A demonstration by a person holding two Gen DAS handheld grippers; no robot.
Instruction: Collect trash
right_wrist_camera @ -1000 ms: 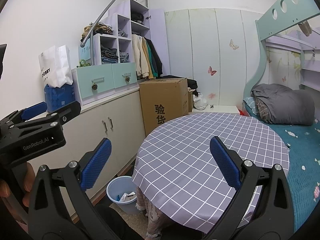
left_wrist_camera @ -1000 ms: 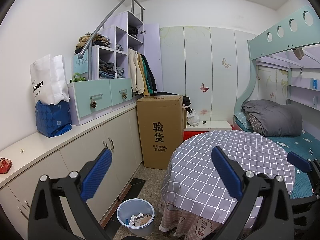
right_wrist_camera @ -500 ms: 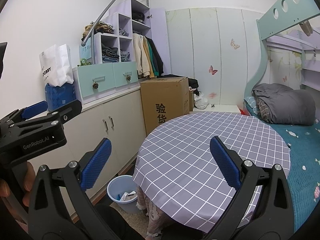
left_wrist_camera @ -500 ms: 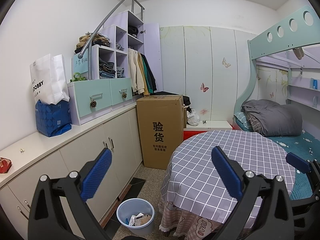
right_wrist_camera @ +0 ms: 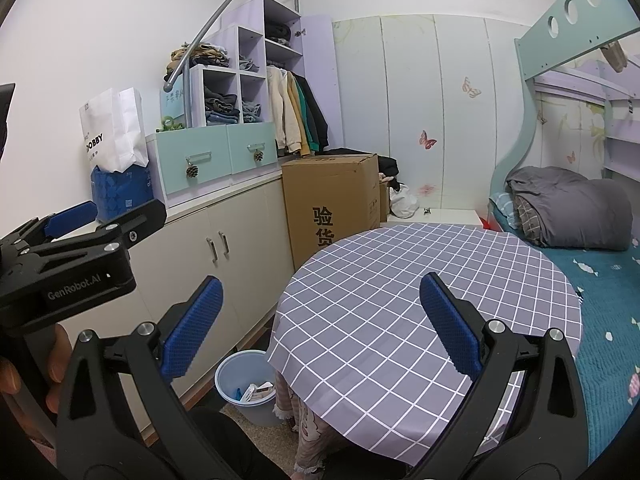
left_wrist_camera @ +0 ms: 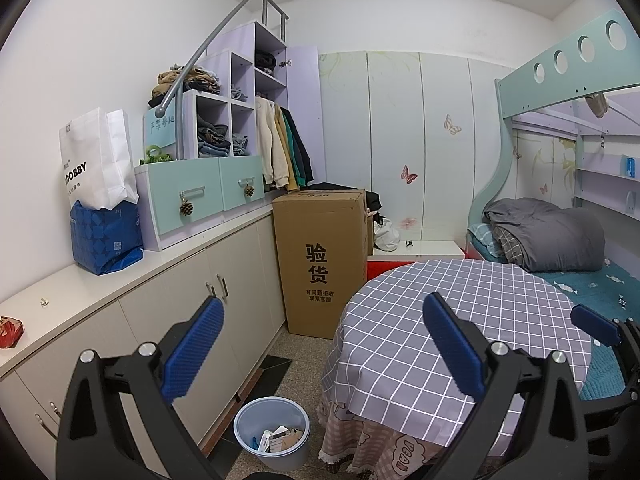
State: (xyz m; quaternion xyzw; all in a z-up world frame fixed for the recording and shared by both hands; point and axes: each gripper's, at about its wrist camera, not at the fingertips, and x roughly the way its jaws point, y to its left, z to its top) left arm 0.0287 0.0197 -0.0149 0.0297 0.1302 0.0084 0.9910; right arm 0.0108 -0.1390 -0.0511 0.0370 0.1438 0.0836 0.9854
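Note:
A light blue waste bin [left_wrist_camera: 272,432] with paper scraps and small boxes inside stands on the floor between the cabinets and the round table; it also shows in the right wrist view [right_wrist_camera: 244,386]. A red wrapper [left_wrist_camera: 9,332] lies on the countertop at far left. My left gripper [left_wrist_camera: 320,348] is open and empty, held above the bin and the table edge. My right gripper [right_wrist_camera: 320,320] is open and empty over the table. The left gripper's body [right_wrist_camera: 68,256] shows at the left of the right wrist view.
A round table with a grey checked cloth [left_wrist_camera: 460,320] fills the middle. Cream cabinets [left_wrist_camera: 224,304] run along the left wall, with a blue bag [left_wrist_camera: 106,236] and a white bag [left_wrist_camera: 96,160] on top. A tall cardboard box [left_wrist_camera: 320,260] stands behind. A bunk bed [left_wrist_camera: 552,236] is at right.
Both views have shifted very slightly; the right gripper drifted a little. Both grippers stay open and empty.

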